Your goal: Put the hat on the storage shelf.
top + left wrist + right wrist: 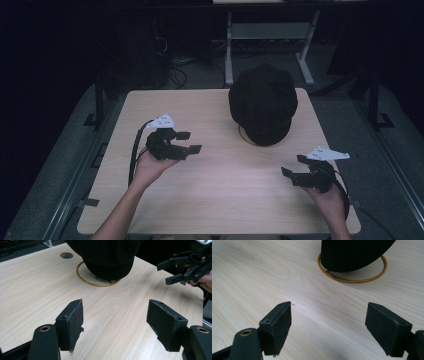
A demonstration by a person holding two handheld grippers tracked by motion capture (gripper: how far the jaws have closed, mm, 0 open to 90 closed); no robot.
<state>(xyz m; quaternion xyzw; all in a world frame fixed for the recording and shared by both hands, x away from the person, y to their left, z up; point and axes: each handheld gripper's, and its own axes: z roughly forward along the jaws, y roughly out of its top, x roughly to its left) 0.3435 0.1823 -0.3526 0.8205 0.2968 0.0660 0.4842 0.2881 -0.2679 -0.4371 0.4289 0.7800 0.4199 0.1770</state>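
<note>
Both claws apart — left gripper (pixel 192 142) and right gripper (pixel 291 169) face the far black hat (pixel 263 102); best approached evenly from both sides.

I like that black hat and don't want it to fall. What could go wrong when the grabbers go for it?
The hat perches on a stand with a thin gold ring base, so a sideways push might tip it all over. It also sits near the table's far edge and could slide off. Both the left gripper and right gripper are open, holding nothing.
</note>
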